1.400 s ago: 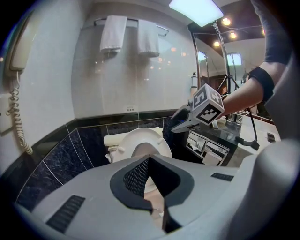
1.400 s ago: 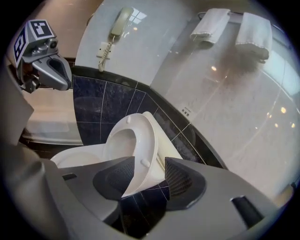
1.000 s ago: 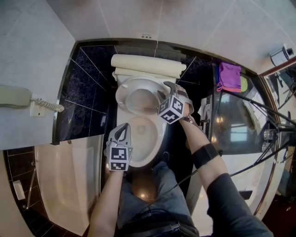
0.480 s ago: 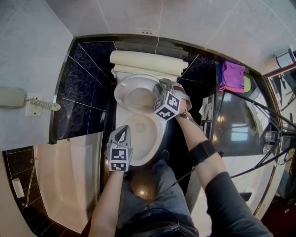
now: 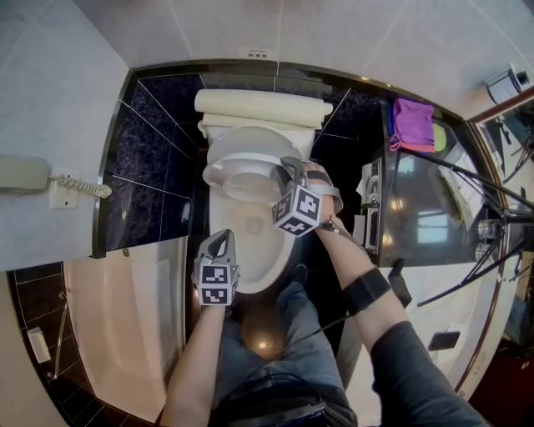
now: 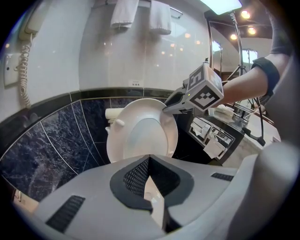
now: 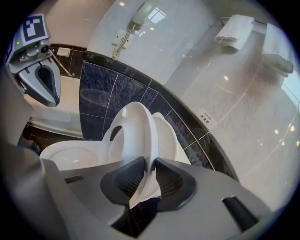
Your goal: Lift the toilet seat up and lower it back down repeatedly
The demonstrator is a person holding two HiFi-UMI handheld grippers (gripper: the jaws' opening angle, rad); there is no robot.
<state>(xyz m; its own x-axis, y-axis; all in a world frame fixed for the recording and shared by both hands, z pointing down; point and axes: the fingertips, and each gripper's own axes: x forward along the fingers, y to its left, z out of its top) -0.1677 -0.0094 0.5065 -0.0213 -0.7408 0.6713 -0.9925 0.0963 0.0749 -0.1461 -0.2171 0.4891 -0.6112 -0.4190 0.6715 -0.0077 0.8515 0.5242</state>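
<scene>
Pale bathroom wall tiles rise above a band of dark marbled tile, seen from overhead. A white toilet stands in the middle, its tank (image 5: 260, 107) against the far wall. A corded wall phone (image 5: 27, 173) hangs at the left, and a cream tub (image 5: 117, 325) lies near left. A purple cloth (image 5: 413, 127) sits at the far right. Two folded white towels (image 6: 140, 13) hang high on the far wall.

The seat (image 7: 137, 133) is raised from the bowl (image 5: 250, 243) and stands steeply. It is a little apart from the lid (image 7: 165, 133), which leans back behind it.

The right tongs (image 7: 150, 165) are clenched on the seat's right rim. Their jaws have just been closing, and the rim's thin edge runs between the dark pads (image 7: 129, 180), which press on it from both sides. The person's right arm, with a black band at the wrist, reaches in from the near right.

The left tongs (image 6: 149, 160) are closed, with nothing between the jaws, whose tips meet in a point. They hover over the near left edge of the bowl, apart from the seat and aimed toward it. The person's legs show at the near edge, just in front of the bowl.
</scene>
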